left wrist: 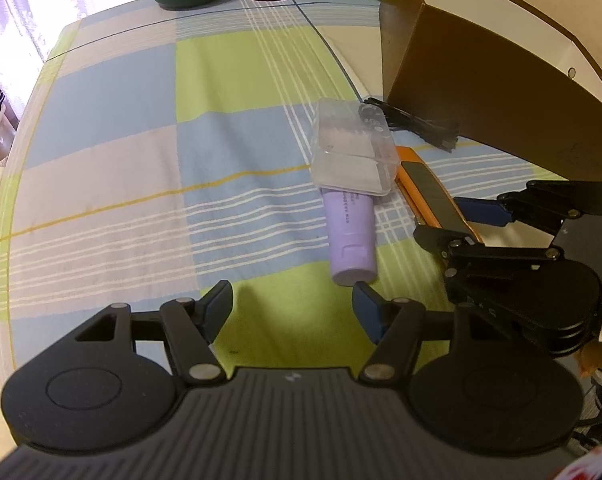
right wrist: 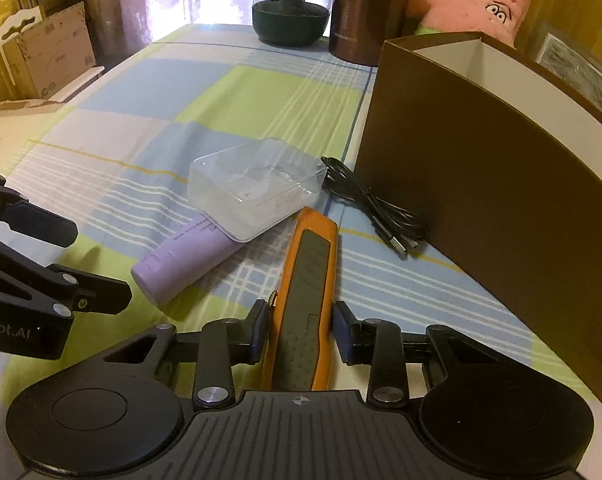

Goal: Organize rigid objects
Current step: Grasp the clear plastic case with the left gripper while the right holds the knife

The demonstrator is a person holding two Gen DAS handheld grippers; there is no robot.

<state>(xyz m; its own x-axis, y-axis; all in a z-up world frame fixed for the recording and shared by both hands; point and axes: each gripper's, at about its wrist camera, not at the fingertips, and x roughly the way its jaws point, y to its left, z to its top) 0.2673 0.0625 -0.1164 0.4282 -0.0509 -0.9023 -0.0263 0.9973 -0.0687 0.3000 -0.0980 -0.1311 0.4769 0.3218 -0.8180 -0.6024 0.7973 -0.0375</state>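
An orange and grey utility knife [right wrist: 307, 292] lies on the checked tablecloth; it also shows in the left wrist view [left wrist: 425, 190]. My right gripper [right wrist: 301, 330] straddles its rear end with a finger on each side, jaws nearly touching it but a small gap shows. A purple tube [right wrist: 185, 258] lies to the left, partly under a clear plastic box [right wrist: 257, 184]. My left gripper [left wrist: 291, 308] is open and empty, just short of the purple tube's [left wrist: 351, 236] cap. The clear box [left wrist: 351, 148] sits beyond it.
A tall brown cardboard box [right wrist: 493, 184], open at the top, stands at the right. A coiled black USB cable [right wrist: 375, 206] lies beside it. A dark glass lamp [right wrist: 291, 4], a brown flask [right wrist: 365, 12] and a pink plush toy [right wrist: 477, 4] stand at the table's far edge.
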